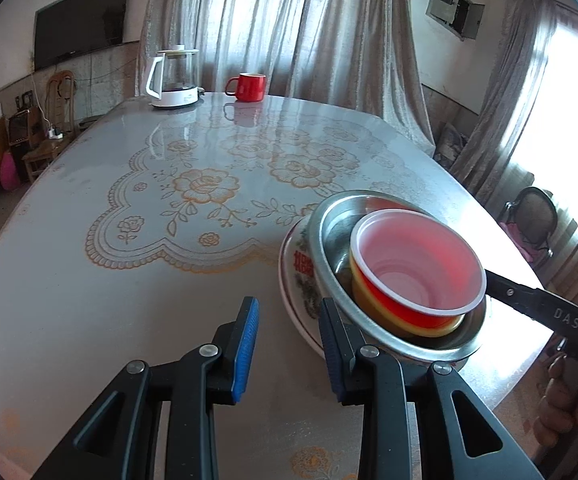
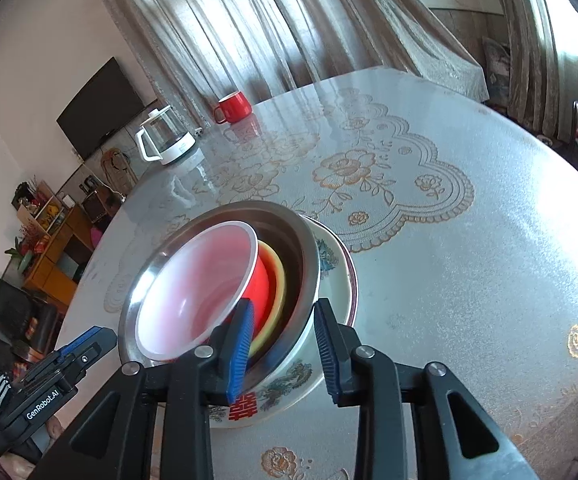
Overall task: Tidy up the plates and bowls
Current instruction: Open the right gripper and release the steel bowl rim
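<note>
Evidently the dishes are already nested by size, which is why they sit as one stack near the worktop's [image 1: 89, 280] front edge: a white-lined red plastic bowl [image 1: 417, 264] lies inside a yellow bowl [image 2: 279, 280], that inside a steel bowl [image 1: 333, 240], and all of it in a porcelain bowl [image 2: 285, 388] painted with flowers and a red double-happiness sign, with what looks like a plate rim [image 2: 351, 276] beneath. The inner bowls lean rather than sit flat, so I judge the stack is not yet settled. The left claw [image 1: 289, 344] has its blue pads apart with nothing between them; its right-hand pad stands against the steel bowl's rim, probably to steady or nudge it, though contact cannot be confirmed. The right claw [image 2: 283, 348] straddles the near edge of the stack, with the walls of the steel and porcelain bowls between its parted pads; neither pad clearly presses, so it seems to be letting go or about to take hold. Glossy and grey, the oval worktop wears a cloth printed with gold roses and a scalloped lace outline. At its far end stand a glass kettle [image 1: 175, 76] on a white base and a red mug [image 1: 249, 86]. Behind hang pale curtains [image 1: 289, 20], a dark wall television [image 1: 83, 20] to the left, and wooden chairs and shelves along the walls.
</note>
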Available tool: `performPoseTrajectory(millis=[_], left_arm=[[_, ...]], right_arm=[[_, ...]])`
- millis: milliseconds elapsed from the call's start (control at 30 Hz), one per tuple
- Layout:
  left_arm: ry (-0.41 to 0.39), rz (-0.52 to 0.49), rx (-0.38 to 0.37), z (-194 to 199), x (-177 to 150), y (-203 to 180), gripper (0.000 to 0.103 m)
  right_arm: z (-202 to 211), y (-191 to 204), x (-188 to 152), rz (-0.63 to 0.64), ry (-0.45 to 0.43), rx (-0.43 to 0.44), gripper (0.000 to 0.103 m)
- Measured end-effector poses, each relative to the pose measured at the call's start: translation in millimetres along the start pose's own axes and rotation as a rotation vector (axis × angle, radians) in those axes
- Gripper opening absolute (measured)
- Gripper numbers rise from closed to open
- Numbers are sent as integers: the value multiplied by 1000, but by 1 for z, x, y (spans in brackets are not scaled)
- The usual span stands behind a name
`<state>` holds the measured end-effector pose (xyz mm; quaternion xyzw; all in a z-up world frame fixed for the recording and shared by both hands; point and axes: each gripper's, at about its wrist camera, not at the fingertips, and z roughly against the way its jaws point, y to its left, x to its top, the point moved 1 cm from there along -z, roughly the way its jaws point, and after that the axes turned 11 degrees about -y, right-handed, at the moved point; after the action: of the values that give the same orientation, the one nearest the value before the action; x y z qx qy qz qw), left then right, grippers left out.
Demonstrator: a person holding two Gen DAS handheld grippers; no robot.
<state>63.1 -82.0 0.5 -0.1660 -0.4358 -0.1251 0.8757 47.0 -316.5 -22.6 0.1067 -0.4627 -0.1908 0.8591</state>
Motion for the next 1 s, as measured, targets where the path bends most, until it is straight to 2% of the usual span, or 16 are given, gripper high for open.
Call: performPoseTrajectory(millis=[233,467,500,800,1000], left_arm=[[-33,-10,72,8,-3,4,38],[-101,-15,132,19,1,4,54],[-110,-16,136,20,1,4,58],[-159,-24,164,30,1,0,73],[-173,-25,171,31,1,0,81]], right_arm=[[16,5,2,23,-56,-36,32],[47,16,0,60,-158,-73,34],[50,19,-2,69,-169,-76,35],[54,64,-27,219,-246,-157,39],[49,72,-34,248,-247,-169,40]])
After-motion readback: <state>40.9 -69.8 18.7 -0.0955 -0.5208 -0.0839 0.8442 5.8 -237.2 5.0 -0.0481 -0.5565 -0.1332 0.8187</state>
